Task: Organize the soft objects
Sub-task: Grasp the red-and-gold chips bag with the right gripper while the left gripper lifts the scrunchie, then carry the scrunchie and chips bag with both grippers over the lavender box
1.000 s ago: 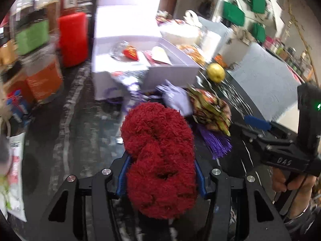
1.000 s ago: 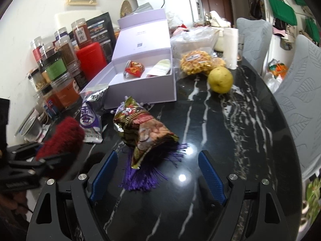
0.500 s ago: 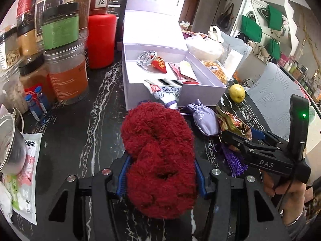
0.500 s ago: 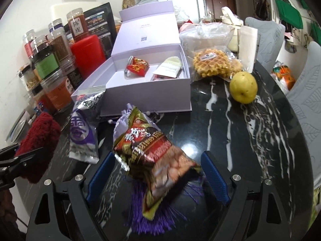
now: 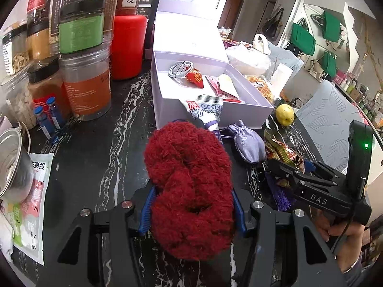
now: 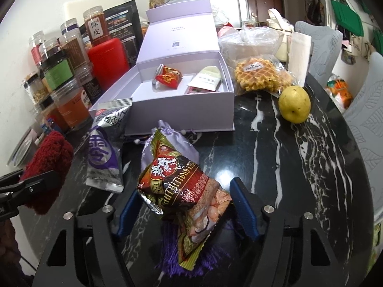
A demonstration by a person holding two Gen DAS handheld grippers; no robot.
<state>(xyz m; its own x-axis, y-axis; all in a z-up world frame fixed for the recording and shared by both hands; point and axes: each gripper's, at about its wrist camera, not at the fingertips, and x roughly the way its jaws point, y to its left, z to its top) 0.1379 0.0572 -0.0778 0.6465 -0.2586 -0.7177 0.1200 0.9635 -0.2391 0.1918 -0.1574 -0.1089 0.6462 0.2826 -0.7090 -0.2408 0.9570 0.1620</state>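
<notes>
Currently, left gripper [image 5: 192, 211] is clamped on the red fuzzy scrunchie [image 5: 189, 189] at lower centre; right gripper [image 6: 185, 209], jaws just closing, straddles the snack packet [image 6: 184, 191], lower centre, pads not pressing.

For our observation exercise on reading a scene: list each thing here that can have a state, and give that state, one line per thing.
Lavender box: lid up, open, partly filled.
Red fluffy item: clamped in the left gripper.
Snack bag: sealed, lying between the right gripper pads, which have just been closing.
Lavender pouch: drawstring closed, on the table.
Green-label jar: lidded, stacked on another jar.
</notes>
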